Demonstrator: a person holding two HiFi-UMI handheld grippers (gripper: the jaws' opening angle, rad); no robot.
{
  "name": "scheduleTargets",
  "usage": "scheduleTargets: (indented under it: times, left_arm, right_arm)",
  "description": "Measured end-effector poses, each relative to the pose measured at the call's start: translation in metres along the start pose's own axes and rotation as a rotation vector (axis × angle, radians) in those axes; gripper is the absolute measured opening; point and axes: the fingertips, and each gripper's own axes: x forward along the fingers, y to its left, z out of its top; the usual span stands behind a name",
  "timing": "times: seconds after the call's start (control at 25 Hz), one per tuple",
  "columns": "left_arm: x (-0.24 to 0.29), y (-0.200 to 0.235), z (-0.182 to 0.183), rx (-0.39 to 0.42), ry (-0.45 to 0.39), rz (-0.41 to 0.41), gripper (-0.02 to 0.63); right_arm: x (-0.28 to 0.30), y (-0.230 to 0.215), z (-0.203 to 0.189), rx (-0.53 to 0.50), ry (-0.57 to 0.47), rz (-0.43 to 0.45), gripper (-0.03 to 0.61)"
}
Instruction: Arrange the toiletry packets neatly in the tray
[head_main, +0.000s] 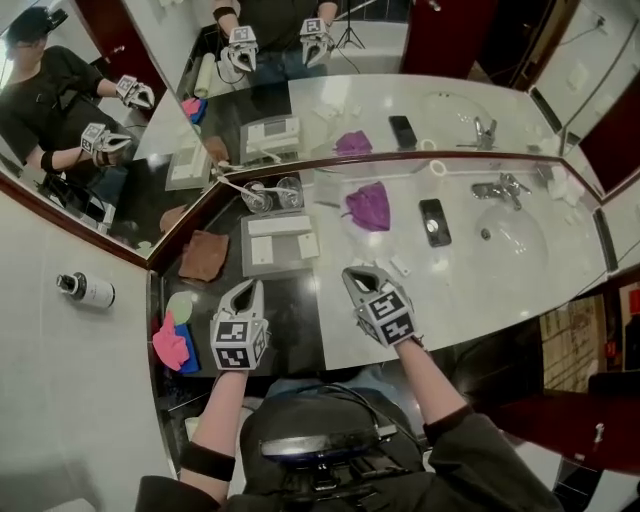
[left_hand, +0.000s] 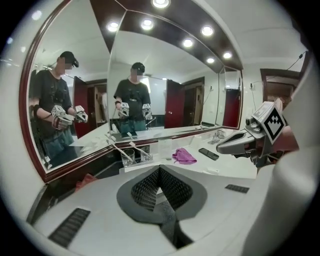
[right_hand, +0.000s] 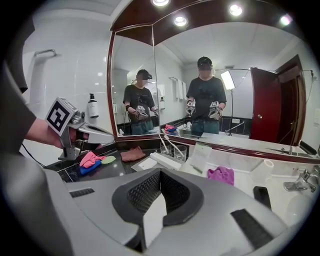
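Right gripper (right_hand: 159, 176) is clamped tight on a flat white packet (right_hand: 152, 220), while the left gripper (left_hand: 159, 172) is squeezed fully closed with nothing visible in it. In the head view both sit lower center, just below the tray (head_main: 285, 264). It holds more white packets (head_main: 262, 252), and 1 loose packet (head_main: 400, 266) lies on the counter to its right.

A white marble counter (head_main: 500, 300) joins a black section (head_main: 295, 325) at the corner, below angled mirrors (head_main: 400, 95) framed in dark red wood. 1 sink (head_main: 515, 238) has a chrome tap (head_main: 500, 188). Ceiling spotlights (left_hand: 147, 23) shine, and a dark red door (right_hand: 277, 105) stands nearby.
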Motion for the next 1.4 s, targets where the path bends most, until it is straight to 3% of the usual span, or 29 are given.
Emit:
scheduleTargets:
  times: [0.32, 0.72, 1.28, 1.4]
  left_arm:
    - [-0.023, 0.029, -0.008, -0.024, -0.009, 0.036, 0.0]
    - [-0.023, 0.043, -0.018, -0.039, 0.005, 0.014, 0.002]
    - [0.014, 0.063, -0.029, -0.078, 0.019, -0.051, 0.002]
    - [0.022, 0.066, -0.03, -0.094, 0.02, -0.057, 0.002]
  right_arm:
    - [0.022, 0.024, 0.004, -0.014, 0.016, 0.016, 0.008]
    - [0.049, 0.033, -0.009, -0.024, 0.086, -0.049, 0.029]
    - [0.133, 0.009, -0.031, 0.079, 0.251, -0.13, 0.302]
    - [0.154, -0.002, -0.039, 0.124, 0.291, -0.148, 0.32]
